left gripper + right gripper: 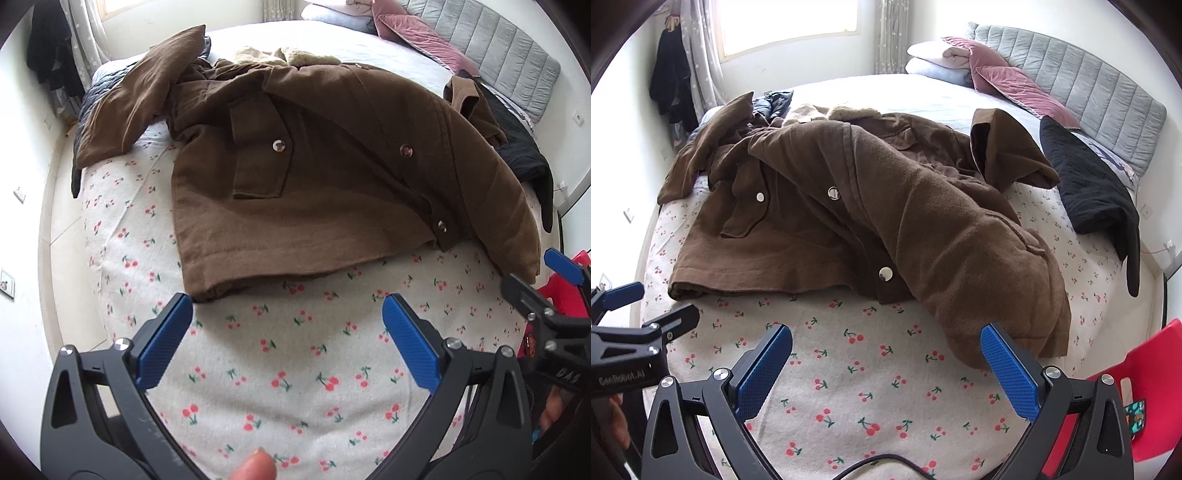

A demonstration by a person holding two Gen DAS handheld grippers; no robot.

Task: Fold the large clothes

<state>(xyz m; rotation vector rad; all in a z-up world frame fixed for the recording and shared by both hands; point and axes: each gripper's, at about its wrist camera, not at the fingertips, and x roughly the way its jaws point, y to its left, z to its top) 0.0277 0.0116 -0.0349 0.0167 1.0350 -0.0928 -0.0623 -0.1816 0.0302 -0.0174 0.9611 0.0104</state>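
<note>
Brown coat (332, 158) on cherry-print bedspread (280, 369)

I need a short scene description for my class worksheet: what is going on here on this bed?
A person holds a two-finger gripper in each hand over a bed with a cherry-print sheet. A large brown coat lies spread on it, one sleeve draped across the front towards the near edge. The left gripper and right gripper are both open and empty, short of the coat's hem. A black garment lies beside the coat, near the grey headboard. The coat looks only partly folded.
</note>
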